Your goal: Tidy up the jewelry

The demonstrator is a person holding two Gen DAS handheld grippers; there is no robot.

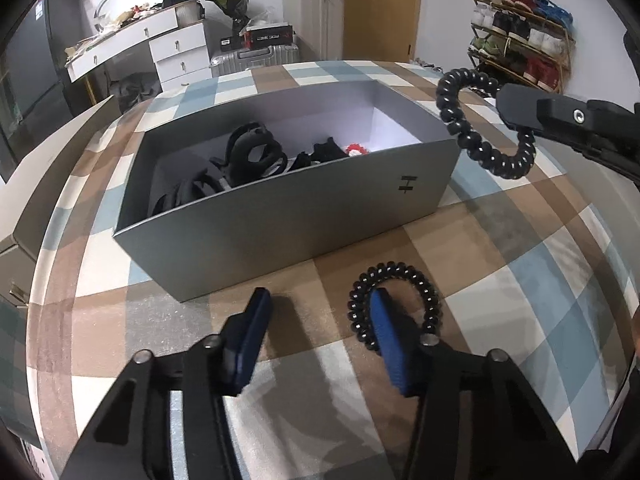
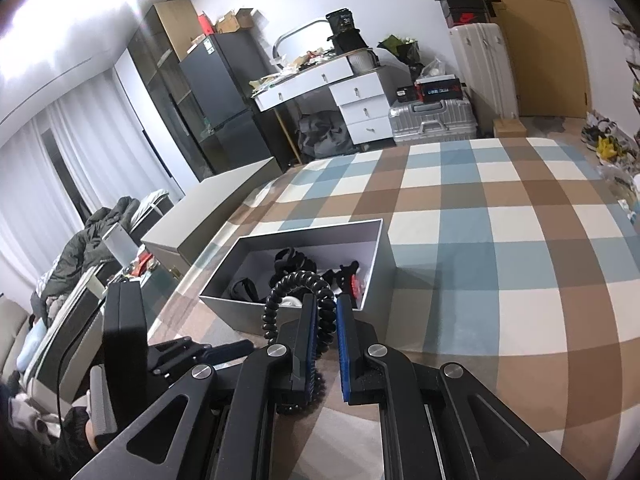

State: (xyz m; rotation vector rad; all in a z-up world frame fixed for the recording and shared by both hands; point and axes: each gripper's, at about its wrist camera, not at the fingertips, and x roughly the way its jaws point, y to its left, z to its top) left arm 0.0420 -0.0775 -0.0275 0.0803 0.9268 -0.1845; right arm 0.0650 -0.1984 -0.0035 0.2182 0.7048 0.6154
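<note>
coil hair ties, light, springy, rubbery, best pinched across one strand of the loop. one coil tie (image 1: 394, 304) lies on the checkered cloth (image 1: 520, 280) just in front of the grey box (image 1: 280, 216); left gripper (image 1: 320, 312) angled down, jaws part open, right finger inside the loop, not pinching yet. right gripper (image 2: 323, 322) clamped on second coil tie (image 2: 296, 292), raised near the box.

Home bedroom, white dresser (image 2: 352, 92) with drawers, suitcases (image 2: 434, 120), shoe rack (image 1: 520, 40), fridge (image 2: 224, 100), curtains (image 2: 48, 168), checked counter (image 2: 500, 240)
</note>
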